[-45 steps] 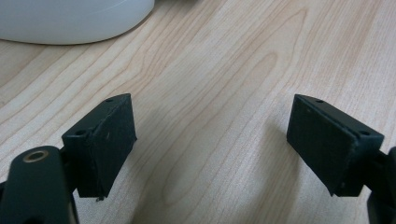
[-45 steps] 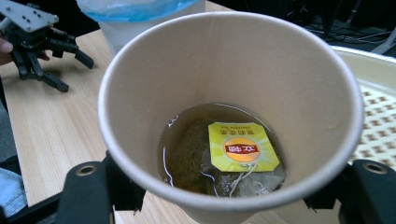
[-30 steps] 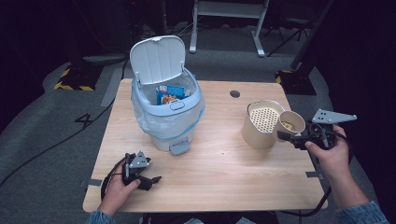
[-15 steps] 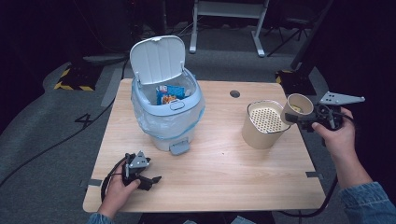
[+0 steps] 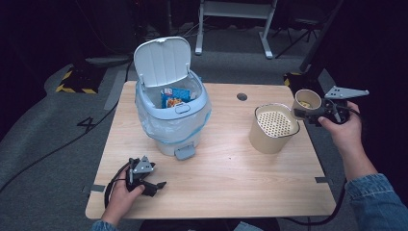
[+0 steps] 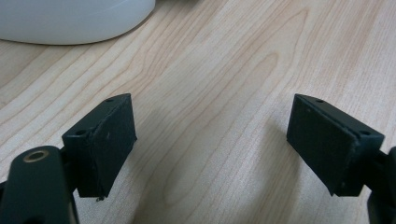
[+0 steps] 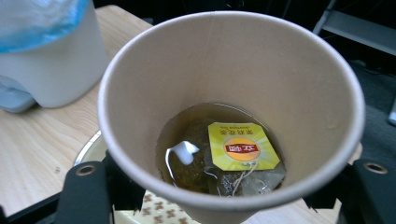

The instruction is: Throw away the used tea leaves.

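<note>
Cup [image 5: 307,100] of tea and teabag [image 7: 239,151], pinched in your right gripper [image 5: 308,113] beside the strainer pot [image 5: 274,127]: keep it level, tip slowly over the mesh; left gripper [image 5: 155,186] rests spread on the surface [image 5: 231,187].

Looks like a lab/studio: lone wooden table [image 5: 216,192] in dark room, hazard tape [image 5: 74,89] and cables [image 5: 57,149] on carpet.

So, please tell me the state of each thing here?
Bin: lid up, bag inside.
Paper cup: upright, some tea and a tea bag inside.
Strainer pot: upright on table.
Right gripper: shut on cup.
Left gripper: open, holding nothing.
</note>
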A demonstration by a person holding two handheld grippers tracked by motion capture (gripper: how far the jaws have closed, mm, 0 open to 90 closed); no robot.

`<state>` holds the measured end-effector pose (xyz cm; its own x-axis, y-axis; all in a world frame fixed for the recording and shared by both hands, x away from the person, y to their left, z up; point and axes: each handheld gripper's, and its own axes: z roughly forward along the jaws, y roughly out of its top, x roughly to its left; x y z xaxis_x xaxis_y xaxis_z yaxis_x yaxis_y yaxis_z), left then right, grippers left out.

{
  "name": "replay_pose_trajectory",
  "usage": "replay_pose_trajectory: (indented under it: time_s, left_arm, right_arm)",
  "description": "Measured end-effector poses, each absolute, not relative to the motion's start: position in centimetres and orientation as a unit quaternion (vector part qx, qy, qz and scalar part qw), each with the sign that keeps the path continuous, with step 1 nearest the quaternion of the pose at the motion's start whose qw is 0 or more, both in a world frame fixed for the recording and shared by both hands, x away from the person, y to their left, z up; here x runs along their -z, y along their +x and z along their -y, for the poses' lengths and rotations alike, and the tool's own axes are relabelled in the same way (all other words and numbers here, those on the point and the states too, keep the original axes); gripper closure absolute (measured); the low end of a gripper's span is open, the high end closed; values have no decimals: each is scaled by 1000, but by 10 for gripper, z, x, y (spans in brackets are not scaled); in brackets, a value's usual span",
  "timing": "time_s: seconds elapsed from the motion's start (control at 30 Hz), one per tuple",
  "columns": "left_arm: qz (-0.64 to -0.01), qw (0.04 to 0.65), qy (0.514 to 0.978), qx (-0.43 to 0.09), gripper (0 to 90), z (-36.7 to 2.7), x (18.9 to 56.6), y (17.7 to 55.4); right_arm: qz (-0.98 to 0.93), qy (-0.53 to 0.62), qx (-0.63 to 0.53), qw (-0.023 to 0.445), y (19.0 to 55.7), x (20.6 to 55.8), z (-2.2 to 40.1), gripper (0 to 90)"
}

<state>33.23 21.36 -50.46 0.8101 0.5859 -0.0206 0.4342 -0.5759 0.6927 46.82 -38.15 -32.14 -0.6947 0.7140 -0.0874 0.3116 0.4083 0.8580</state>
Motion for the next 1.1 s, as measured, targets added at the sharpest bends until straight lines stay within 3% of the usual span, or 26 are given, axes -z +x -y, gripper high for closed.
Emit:
replay_pose_trajectory:
  time_s: [0.33, 0.77, 1.1]
  left_arm:
    - [-290, 358, 881, -106, 160, -213, 505, 332]
    - [-292, 358, 880, -106, 159, -213, 505, 333]
    - [-292, 357, 881, -106, 159, -213, 504, 335]
  right_arm:
    - [-825, 302, -400, 262, 483, 329, 376, 315]
    - [-866, 198, -278, 364, 483, 332, 357, 317]
    - [-873, 140, -208, 417, 483, 330, 349, 318]
